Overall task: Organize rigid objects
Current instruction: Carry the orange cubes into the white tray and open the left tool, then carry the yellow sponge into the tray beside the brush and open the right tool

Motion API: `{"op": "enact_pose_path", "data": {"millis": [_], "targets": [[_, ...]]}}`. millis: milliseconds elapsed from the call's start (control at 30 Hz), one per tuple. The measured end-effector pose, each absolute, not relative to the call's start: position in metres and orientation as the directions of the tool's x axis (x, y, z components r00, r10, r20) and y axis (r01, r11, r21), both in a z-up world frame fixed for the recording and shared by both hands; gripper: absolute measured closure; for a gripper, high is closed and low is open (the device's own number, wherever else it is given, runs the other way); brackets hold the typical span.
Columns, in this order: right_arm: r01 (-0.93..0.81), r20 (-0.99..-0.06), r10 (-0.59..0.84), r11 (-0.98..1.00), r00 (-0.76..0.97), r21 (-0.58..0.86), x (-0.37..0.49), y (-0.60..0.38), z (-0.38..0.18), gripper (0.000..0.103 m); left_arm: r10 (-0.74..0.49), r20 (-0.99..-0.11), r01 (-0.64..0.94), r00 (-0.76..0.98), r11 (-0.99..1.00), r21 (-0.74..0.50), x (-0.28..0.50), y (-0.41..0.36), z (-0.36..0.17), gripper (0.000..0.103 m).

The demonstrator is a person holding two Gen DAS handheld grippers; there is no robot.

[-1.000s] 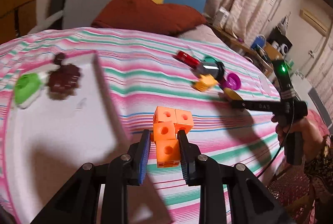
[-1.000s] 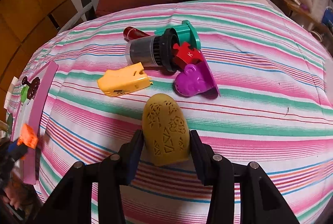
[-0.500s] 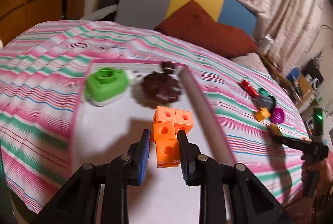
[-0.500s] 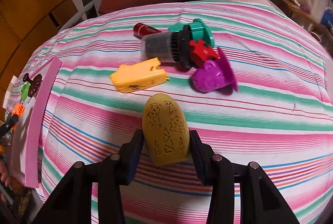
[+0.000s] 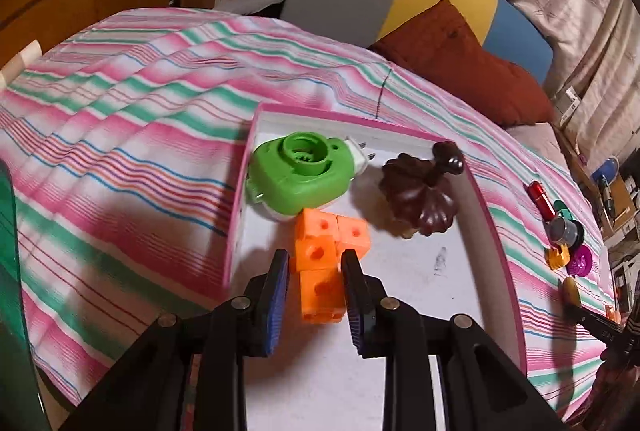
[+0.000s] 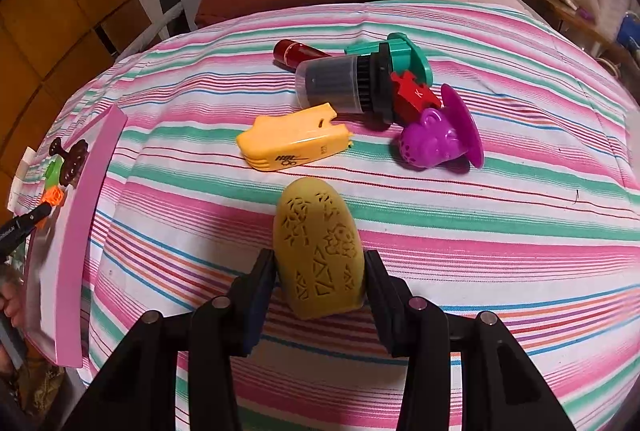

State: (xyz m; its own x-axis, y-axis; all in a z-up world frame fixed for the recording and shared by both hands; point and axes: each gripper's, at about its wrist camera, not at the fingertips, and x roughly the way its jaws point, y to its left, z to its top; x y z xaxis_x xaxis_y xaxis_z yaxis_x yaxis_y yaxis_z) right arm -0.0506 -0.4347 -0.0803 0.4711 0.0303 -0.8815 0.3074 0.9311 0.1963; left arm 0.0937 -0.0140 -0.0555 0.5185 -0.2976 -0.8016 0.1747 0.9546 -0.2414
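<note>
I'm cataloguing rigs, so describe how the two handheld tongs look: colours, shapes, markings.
Both tongs are matte black plastic with angular, triangular cut-out arms and silver rivet heads at the pivots. The left tongs carry ribbed blue pads on the inner faces of the fingers; the right tongs look the same, with dark blue pads. Seen from the right wrist view, the left tool's side bears pale lettering, too small to read.

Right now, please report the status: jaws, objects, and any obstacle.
Left gripper jaws just opening, orange cube cluster loose between them over pink tray. Right gripper shut on yellow oval piece. Green toy close beside cubes.
</note>
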Motion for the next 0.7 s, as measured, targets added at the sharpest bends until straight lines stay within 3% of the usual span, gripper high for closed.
{"op": "enact_pose_path", "data": {"millis": [33,133,500,700], "targets": [[0.307,-0.881,0.029,0.932,0.472,0.194,-0.051,-0.435,-0.08,0.058,-0.29,-0.801,0.17,0.524,0.957,-0.235,0.092,-0.013,-0.055,0.063],[0.306,-0.881,0.023,0.933,0.473,0.189,-0.051,-0.434,-0.08,0.058,-0.308,-0.789,0.16,0.532,0.951,-0.264,0.082,-0.008,-0.05,0.06],[0.306,-0.859,0.035,0.926,0.511,0.22,-0.052,-0.427,-0.071,0.058,-0.364,-0.744,0.222,0.561,0.932,-0.288,0.049,-0.012,-0.037,0.06],[0.269,-0.822,0.132,0.906,0.554,0.327,-0.048,-0.4,-0.064,0.058,-0.402,-0.742,0.25,0.536,0.915,-0.315,0.045,-0.014,-0.036,0.06]]}}
